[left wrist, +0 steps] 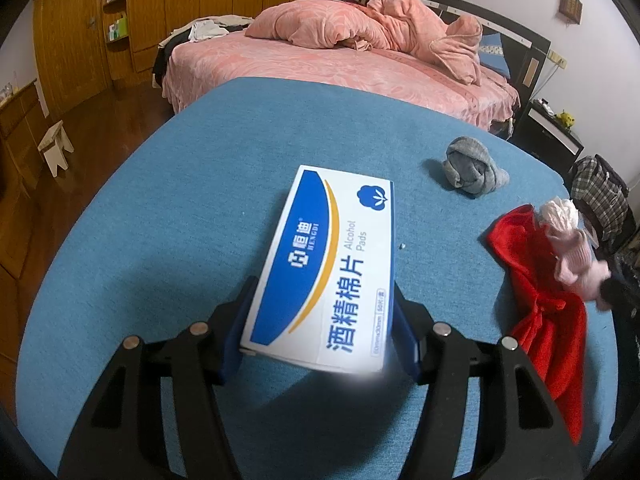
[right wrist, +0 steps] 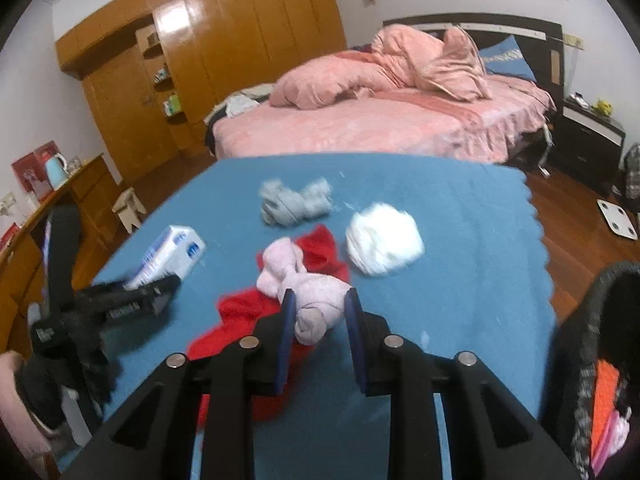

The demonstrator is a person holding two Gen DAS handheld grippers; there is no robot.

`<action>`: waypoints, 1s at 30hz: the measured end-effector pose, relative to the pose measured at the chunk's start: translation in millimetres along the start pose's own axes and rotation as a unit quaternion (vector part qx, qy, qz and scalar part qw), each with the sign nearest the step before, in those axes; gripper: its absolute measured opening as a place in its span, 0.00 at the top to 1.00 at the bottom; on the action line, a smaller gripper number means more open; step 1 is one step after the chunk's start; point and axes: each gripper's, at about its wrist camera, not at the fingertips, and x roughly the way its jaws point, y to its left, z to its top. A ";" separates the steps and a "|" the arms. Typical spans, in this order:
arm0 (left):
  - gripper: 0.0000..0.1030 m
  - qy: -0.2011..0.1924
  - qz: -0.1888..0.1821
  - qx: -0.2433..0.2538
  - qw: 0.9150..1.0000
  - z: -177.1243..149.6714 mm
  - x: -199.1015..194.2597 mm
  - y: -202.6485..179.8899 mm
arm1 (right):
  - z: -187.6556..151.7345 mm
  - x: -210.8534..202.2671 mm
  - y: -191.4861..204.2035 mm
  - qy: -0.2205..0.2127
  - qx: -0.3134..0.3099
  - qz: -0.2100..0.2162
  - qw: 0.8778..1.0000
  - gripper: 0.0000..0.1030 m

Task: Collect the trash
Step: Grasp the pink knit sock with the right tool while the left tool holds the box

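Note:
My left gripper (left wrist: 320, 292) is shut on a white and blue alcohol pads box (left wrist: 324, 264) and holds it tilted above the blue table (left wrist: 180, 184); the box also shows in the right wrist view (right wrist: 168, 256). My right gripper (right wrist: 320, 300) has its jaws around a rolled pink sock (right wrist: 308, 292) that lies on a red cloth (right wrist: 248, 312). A crumpled white tissue wad (right wrist: 384, 240) lies just beyond, and a grey sock bundle (right wrist: 292, 202) farther back. In the left wrist view the red cloth (left wrist: 548, 320), pink sock (left wrist: 576, 256) and grey bundle (left wrist: 472, 164) lie to the right.
A dark basket (right wrist: 588, 360) with orange and pink items stands at the table's right edge. A pink bed (right wrist: 380, 120) lies behind the table, a wooden wardrobe (right wrist: 200, 60) at the back left, a small white stool (left wrist: 56, 148) on the floor.

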 end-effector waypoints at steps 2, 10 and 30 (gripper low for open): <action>0.42 0.000 0.001 0.000 1.000 0.0 0.0 0.1 | -6.7 5.0 -3.3 0.015 0.004 -0.004 1.000 0.73; 0.42 0.000 0.000 0.000 1.000 0.1 -0.1 -0.1 | -2.1 9.9 2.1 0.018 -0.009 -0.013 1.000 0.49; 0.44 -0.004 0.007 0.004 1.000 -1.9 -1.4 -3.6 | 1.0 -8.6 -4.9 0.000 0.003 -0.017 1.000 0.63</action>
